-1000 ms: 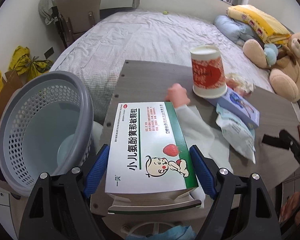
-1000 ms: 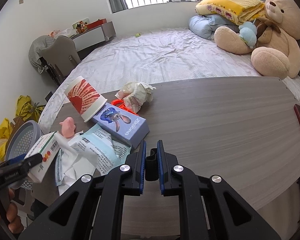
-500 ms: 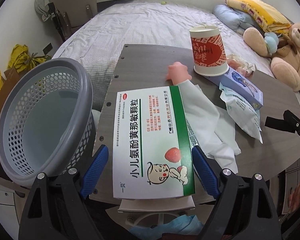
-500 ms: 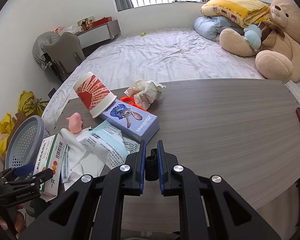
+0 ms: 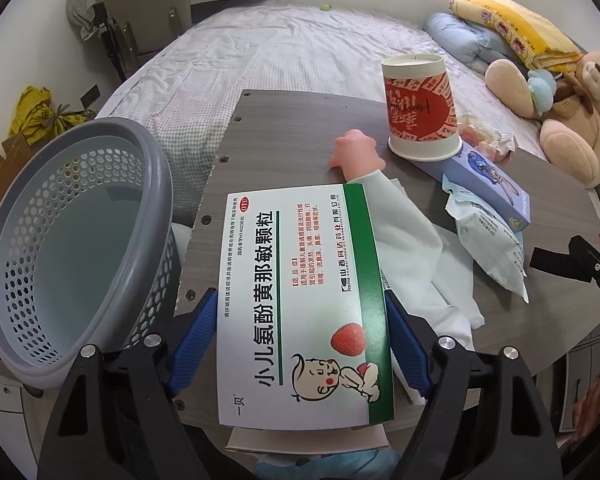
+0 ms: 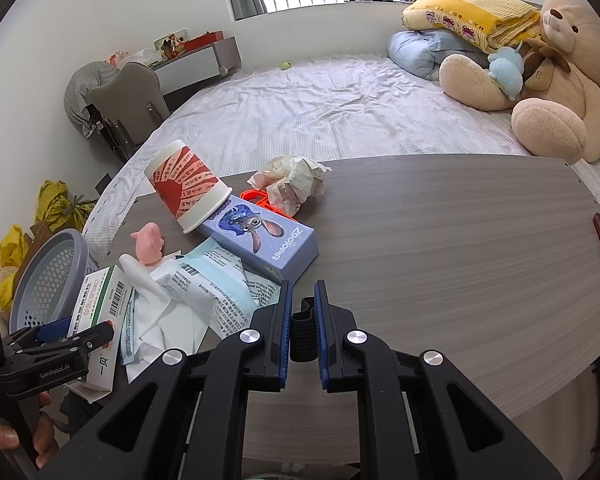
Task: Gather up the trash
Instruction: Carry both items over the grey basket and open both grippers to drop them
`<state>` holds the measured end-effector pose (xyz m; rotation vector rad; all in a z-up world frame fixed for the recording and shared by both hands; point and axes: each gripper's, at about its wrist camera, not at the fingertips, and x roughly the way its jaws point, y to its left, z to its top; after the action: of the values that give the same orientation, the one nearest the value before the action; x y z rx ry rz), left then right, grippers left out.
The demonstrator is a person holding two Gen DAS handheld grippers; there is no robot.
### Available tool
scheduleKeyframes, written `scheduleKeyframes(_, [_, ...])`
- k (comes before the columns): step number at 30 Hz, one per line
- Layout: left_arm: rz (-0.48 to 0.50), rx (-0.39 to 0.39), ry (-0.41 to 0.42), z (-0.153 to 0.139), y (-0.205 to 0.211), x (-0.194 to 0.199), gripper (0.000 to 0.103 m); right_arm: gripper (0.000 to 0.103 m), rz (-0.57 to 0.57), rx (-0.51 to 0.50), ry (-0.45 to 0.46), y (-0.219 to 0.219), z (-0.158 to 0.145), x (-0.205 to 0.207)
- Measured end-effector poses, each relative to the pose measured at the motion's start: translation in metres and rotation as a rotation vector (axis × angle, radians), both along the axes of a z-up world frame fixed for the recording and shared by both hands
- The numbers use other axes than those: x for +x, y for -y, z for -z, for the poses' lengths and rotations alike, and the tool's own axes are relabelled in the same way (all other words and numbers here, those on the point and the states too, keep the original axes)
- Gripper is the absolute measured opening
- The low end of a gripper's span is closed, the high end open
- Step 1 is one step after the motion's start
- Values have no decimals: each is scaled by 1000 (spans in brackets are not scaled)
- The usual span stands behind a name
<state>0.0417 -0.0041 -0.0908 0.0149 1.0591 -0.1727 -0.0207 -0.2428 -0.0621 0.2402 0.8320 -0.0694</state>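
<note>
My left gripper (image 5: pixel 300 316) is shut on a white and green medicine box (image 5: pixel 300 300) and holds it above the table's left end, beside a grey perforated trash basket (image 5: pixel 72 240). The same box (image 6: pixel 100 312) and basket (image 6: pixel 48 276) show in the right wrist view. My right gripper (image 6: pixel 303 300) is nearly shut and empty over the grey wooden table (image 6: pixel 460 248). On the table lie a red and white paper cup (image 6: pixel 186 190), a blue box (image 6: pixel 268 236), a plastic packet (image 6: pixel 204 284), crumpled paper (image 6: pixel 292 180) and a pink toy (image 6: pixel 148 242).
A bed (image 6: pixel 320 112) lies behind the table, with a teddy bear (image 6: pixel 548 80) and folded bedding at the right. A chair (image 6: pixel 128 96) stands at the back left. Yellow bags (image 5: pixel 36 116) sit on the floor beyond the basket. White tissue (image 5: pixel 416 256) lies under the box.
My left gripper has lifted the medicine box and drawn it back toward the table's left end, nearer the basket. The right gripper has shifted slightly and stays nearly shut.
</note>
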Motion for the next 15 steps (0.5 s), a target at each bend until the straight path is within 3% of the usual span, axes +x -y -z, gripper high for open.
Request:
scheduleKeyframes(5, [3, -12, 30, -9, -2, -5, 77, 11, -5, -9, 0, -5, 0, 1])
scheduleKeyframes(15, [-55, -5, 154, -55, -31, -11, 77, 11, -92, -8, 27, -41, -25, 8])
